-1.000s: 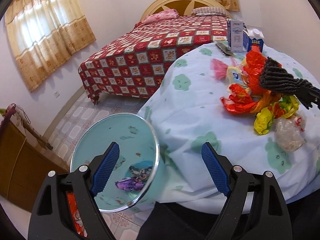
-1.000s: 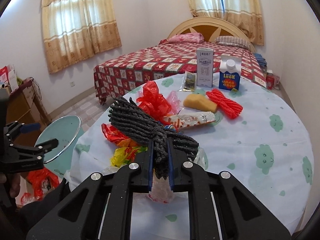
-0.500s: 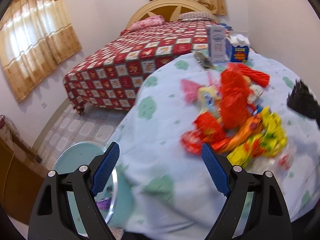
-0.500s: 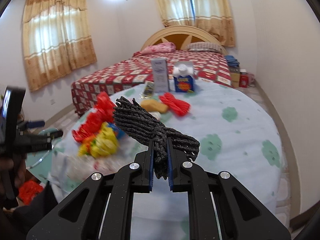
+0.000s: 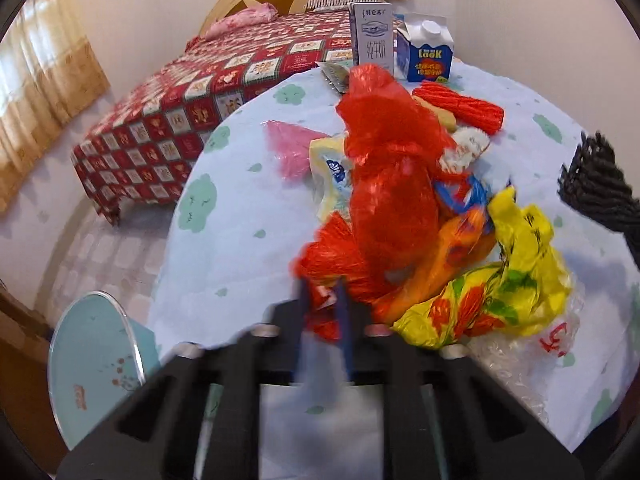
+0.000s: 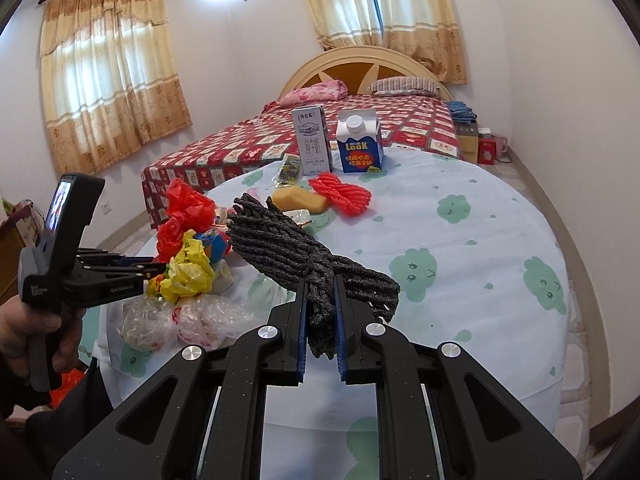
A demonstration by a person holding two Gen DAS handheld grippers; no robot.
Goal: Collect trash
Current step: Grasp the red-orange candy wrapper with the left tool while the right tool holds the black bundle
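A pile of trash lies on the round table (image 5: 240,216): a red plastic bag (image 5: 392,184), a yellow bag (image 5: 516,280), a clear bag (image 6: 188,316) and wrappers. My left gripper (image 5: 324,300) is shut on the near edge of the red plastic bag; it also shows in the right wrist view (image 6: 154,268). My right gripper (image 6: 320,304) is shut on a black bundle of cord (image 6: 288,244) and holds it above the table; the bundle shows at the right edge of the left wrist view (image 5: 596,184). A teal trash bin (image 5: 96,356) stands on the floor at the table's left.
A milk carton (image 6: 314,144), a blue LOOK carton (image 6: 360,146), a yellow sponge (image 6: 298,200) and a red net bundle (image 6: 342,194) stand at the table's far side. A bed (image 6: 360,120) lies behind. A wooden cabinet (image 5: 20,360) stands left of the bin.
My left gripper moved from over the bin to the trash pile and shut on the red bag. My right gripper lifted the black bundle up and away to the right.
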